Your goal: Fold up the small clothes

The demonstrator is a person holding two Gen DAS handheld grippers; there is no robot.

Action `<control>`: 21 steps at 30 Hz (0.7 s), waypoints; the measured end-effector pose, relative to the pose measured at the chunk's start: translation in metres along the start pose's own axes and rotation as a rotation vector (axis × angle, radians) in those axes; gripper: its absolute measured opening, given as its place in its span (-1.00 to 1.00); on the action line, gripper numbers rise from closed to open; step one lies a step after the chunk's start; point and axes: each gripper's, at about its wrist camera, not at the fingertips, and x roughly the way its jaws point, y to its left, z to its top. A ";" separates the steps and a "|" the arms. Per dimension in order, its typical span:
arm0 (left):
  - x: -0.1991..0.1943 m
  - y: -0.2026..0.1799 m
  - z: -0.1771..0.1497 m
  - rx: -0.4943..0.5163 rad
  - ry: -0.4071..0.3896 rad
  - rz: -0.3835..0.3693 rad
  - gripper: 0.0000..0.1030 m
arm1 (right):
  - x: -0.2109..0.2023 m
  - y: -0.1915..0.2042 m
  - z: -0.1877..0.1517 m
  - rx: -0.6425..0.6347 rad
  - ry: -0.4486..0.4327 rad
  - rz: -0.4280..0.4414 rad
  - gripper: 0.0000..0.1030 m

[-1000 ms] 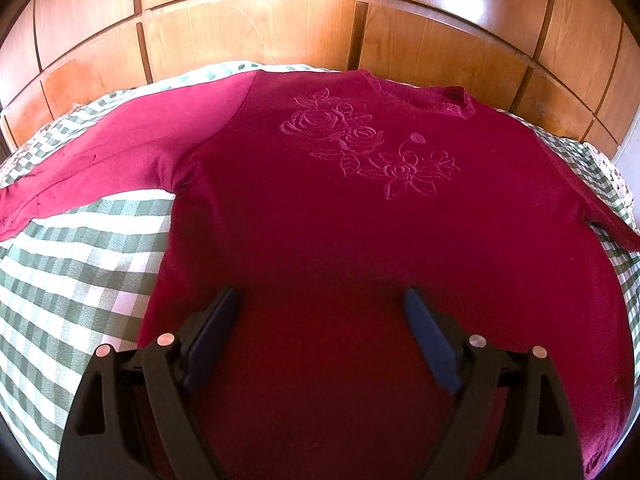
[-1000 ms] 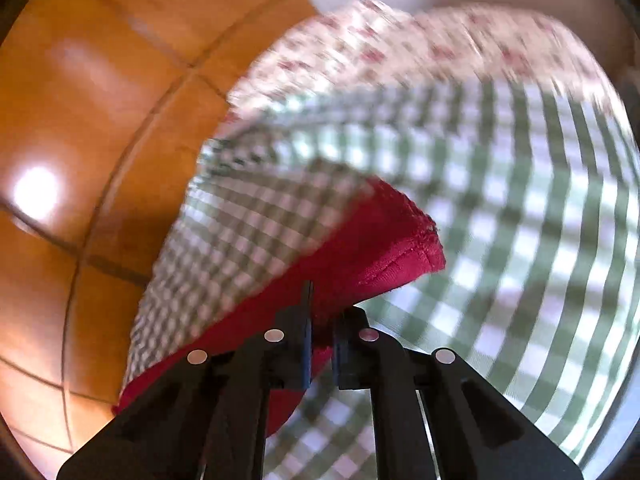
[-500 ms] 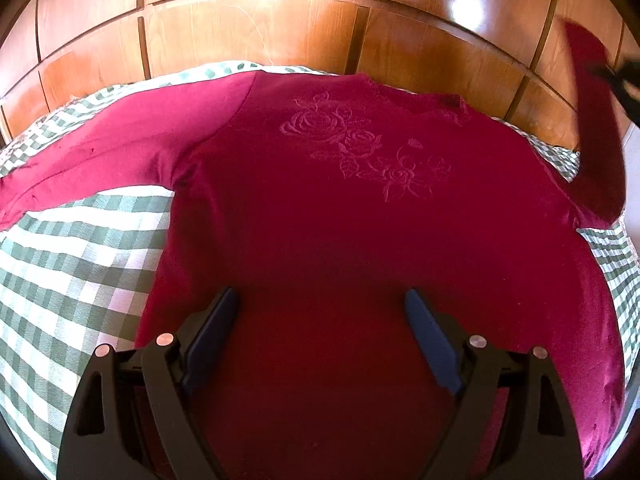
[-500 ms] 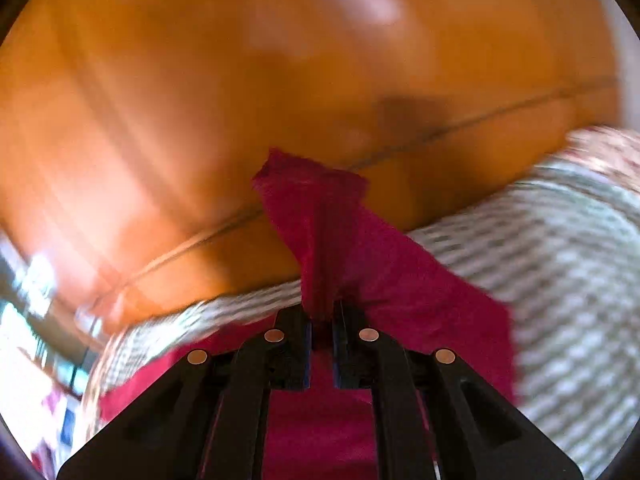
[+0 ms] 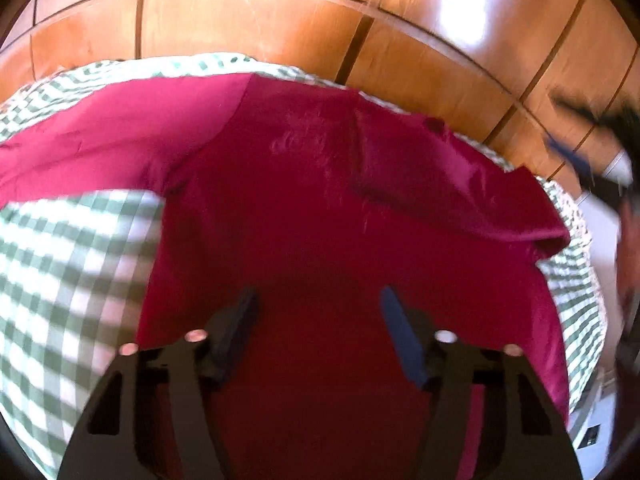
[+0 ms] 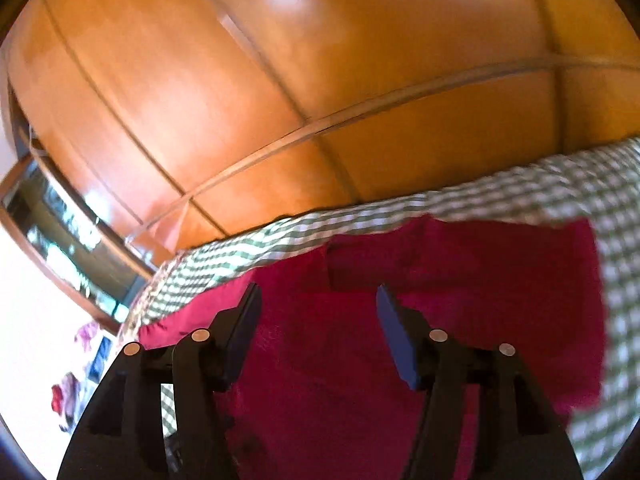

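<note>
- Sweater [image 5: 320,208]: dark red, long-sleeved, lies flat, front up, on a bed with a green-and-white checked cover [image 5: 72,264]. Faint embossed flower pattern on the chest.
- One sleeve [image 5: 100,140] stretches out straight to the left side of the left wrist view. The other sleeve [image 5: 460,176] is already laid back across the chest, so I'd say the first sleeve fold is done.
- Left tool [image 5: 316,332] hovers over the lower body of the sweater. Its jaws have just been narrowing but stand apart, nothing between them, not touching cloth as far as I can tell.
- Right tool [image 6: 318,328] has just been spreading its jaws; they're apart and empty now, above the folded sleeve [image 6: 460,264]. In the left view it's just a dark blur at the right edge.
- Handling guess: soft, light knit, floppy, no stiffness at all. It'll drape and drag along the cover if pulled, so pinch and lift rather than slide.
- Best place to take hold next, I think: the cuff end of the stretched-out sleeve, or the hem corners for the body fold. Edges are easier to pinch than the flat middle.
- Surface: bed looks soft and a bit rounded, so pressing down won't give a crisp crease.
- Room: glossy wooden panels [image 6: 320,80] behind the bed, bright window light at the left of the right wrist view. Both pictures are blurry.
</note>
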 end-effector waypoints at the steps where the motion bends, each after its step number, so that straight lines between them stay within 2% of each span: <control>1: 0.001 -0.001 0.007 0.000 -0.002 -0.003 0.15 | -0.013 -0.017 -0.009 0.028 -0.001 -0.034 0.14; 5: 0.016 -0.001 0.040 -0.043 -0.004 -0.041 0.15 | -0.045 -0.072 -0.038 0.121 0.019 -0.138 0.14; 7: 0.033 -0.003 0.058 -0.072 0.021 -0.079 0.15 | -0.056 -0.092 -0.056 0.160 0.037 -0.165 0.14; 11: 0.065 -0.014 0.081 -0.103 0.062 -0.113 0.15 | -0.054 -0.113 -0.072 0.230 0.050 -0.159 0.14; 12: 0.072 -0.018 0.086 -0.112 0.070 -0.117 0.08 | -0.050 -0.117 -0.071 0.252 0.045 -0.143 0.14; 13: 0.077 -0.022 0.089 -0.113 0.071 -0.116 -0.07 | -0.042 -0.118 -0.071 0.268 0.041 -0.123 0.14; 14: 0.082 -0.027 0.093 -0.108 0.082 -0.138 -0.77 | -0.038 -0.116 -0.068 0.278 0.039 -0.105 0.14; 15: 0.085 -0.030 0.098 -0.099 0.108 -0.164 -0.90 | -0.032 -0.117 -0.065 0.286 0.036 -0.086 0.14; 16: 0.082 -0.034 0.102 -0.095 0.103 -0.165 -0.89 | -0.023 -0.118 -0.059 0.295 0.030 -0.063 0.23; 17: 0.071 -0.035 0.108 -0.086 0.066 -0.170 -0.89 | -0.021 -0.117 -0.055 0.303 0.015 -0.055 0.47; 18: 0.059 -0.034 0.112 -0.081 0.035 -0.187 -0.89 | -0.019 -0.119 -0.050 0.313 -0.006 -0.059 0.54; 21: 0.025 -0.026 0.122 -0.088 -0.055 -0.193 -0.89 | -0.014 -0.128 -0.038 0.341 -0.052 -0.093 0.55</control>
